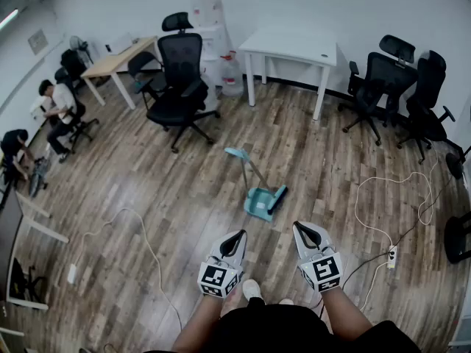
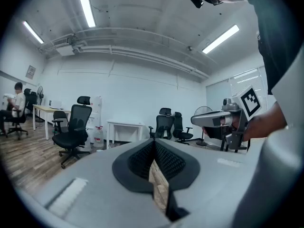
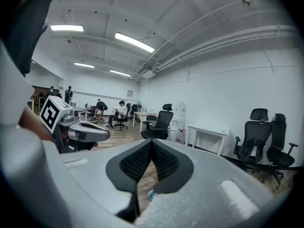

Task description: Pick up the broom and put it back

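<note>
We hold both tools low over a floor (image 1: 147, 168) of brown wood planks with a dull sheen. The left tool (image 1: 235, 235) is closed: in the left gripper view its ribbed black pads (image 2: 142, 158) meet at the tip, with only a thin wedge of floor showing beneath them and nothing gripped. The right tool (image 1: 304, 231) is closed in the same way. In the right gripper view its dimpled black pads (image 3: 164, 161) touch at the top, and it holds nothing. Each tool has a smooth grey shell and carries a cube with black-and-white square markers.

The broom (image 1: 277, 199) lies on the floor just ahead of the tools, apart from both and roughly between their lines. Its dark brush head sits against a teal plastic dustpan (image 1: 259, 203), and a thin straight handle slants up and away to a teal grip. We cannot tell whether that handle belongs to the broom or the pan.

Farther off stands a black mesh office chair (image 1: 180, 79) on a five-star base. Beyond it is a white counter (image 1: 291, 46) on square legs. A thin white cable (image 1: 383, 182) loops over the planks at the right, near a white power strip (image 1: 392, 256).
</note>
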Available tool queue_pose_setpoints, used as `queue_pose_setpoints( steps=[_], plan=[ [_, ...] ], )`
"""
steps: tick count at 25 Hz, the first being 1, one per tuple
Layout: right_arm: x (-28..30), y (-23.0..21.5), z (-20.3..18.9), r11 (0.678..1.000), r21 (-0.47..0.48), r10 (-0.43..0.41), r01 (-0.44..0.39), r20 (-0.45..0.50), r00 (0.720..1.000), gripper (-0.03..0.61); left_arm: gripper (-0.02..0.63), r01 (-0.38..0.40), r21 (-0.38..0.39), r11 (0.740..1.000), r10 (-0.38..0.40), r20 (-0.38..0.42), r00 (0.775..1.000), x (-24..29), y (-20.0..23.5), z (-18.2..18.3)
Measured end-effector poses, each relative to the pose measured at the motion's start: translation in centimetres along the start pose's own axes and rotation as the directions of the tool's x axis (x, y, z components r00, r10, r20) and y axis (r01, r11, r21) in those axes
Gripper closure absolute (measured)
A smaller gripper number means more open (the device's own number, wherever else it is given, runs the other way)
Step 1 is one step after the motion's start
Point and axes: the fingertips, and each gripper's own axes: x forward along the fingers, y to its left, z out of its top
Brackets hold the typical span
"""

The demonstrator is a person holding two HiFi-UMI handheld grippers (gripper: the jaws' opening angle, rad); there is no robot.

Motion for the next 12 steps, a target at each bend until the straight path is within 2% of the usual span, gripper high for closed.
queue_pose_setpoints(
  steps=[12],
  plan=[
    [1.4,-0.9,0.3,1.000,0.023,-0.001,0.000,0.011,1.000,0.577,0.597,0.010,0.008,1.000,-0.010,-0.013,1.000,1.2,0.6,0.5]
  ],
)
